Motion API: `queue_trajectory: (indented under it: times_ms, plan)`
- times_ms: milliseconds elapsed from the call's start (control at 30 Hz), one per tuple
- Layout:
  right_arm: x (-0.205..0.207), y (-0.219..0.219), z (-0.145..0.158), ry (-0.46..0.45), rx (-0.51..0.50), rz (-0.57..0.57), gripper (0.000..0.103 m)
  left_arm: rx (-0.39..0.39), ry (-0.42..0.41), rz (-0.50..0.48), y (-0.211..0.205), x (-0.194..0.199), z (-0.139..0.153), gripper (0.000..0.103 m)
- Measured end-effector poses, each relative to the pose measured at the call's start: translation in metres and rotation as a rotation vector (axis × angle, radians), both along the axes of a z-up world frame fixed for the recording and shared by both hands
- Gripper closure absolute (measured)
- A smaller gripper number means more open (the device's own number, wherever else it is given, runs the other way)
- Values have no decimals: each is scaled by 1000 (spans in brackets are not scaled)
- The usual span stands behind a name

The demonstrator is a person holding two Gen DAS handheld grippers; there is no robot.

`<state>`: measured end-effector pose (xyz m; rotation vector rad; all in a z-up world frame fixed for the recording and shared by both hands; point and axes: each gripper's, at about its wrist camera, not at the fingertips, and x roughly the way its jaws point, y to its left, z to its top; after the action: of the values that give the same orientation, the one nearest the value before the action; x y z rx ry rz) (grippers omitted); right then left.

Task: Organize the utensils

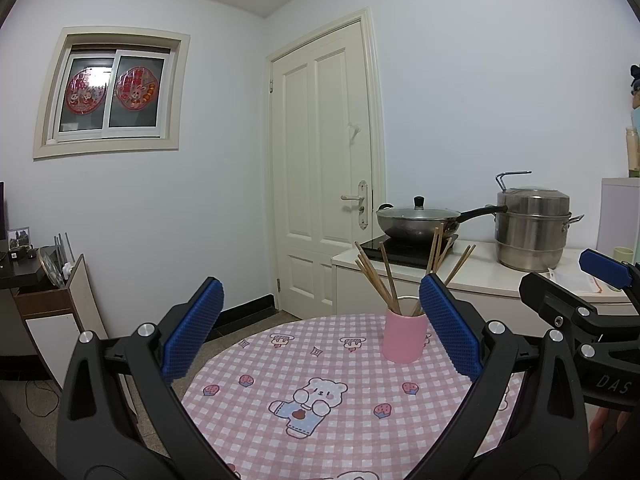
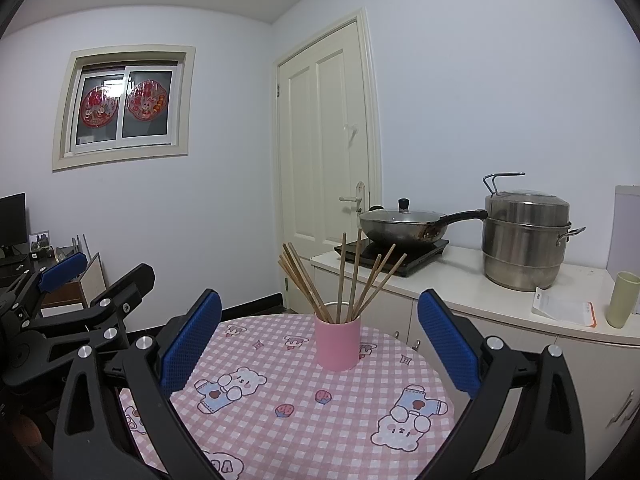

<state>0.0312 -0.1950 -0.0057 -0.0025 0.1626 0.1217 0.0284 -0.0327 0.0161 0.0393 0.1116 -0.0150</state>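
Room: white walls, a cream door [image 1: 324, 184] at the far middle, a window [image 1: 114, 94] on the far left wall.
Counter [image 2: 460, 284]: far right, carrying a lidded wok [image 2: 404, 226] on a black cooktop, a steel steamer pot [image 2: 524, 236] and a pale green cup [image 2: 622, 300].
Table [image 2: 304, 420]: round, near centre, under a pink checked cloth with bear prints; no loose utensil shows on the cloth.
Pink cup [image 2: 337, 344]: upright on the far half of the table, a little right of centre in the left view.
Chopsticks [image 2: 348, 280]: a fanned wooden bundle standing in the pink cup, tips up.
Left gripper [image 1: 320, 336]: held above the near table edge, blue pads spread wide, nothing between them.
Right gripper [image 2: 320, 340]: beside it on the right, pads likewise spread and empty, the cup framed between them but well beyond.
Progress: by my judgement the chopsticks are all gathered and the task is at or near its end; perhaps only evening the bundle remains.
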Motion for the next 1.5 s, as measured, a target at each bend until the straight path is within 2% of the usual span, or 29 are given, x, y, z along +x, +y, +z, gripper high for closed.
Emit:
queue_trajectory:
  times_ms: [1500]
  plan:
    - [17, -7, -12, 40, 5, 12, 8, 7, 29, 19, -4, 8, -11, 6]
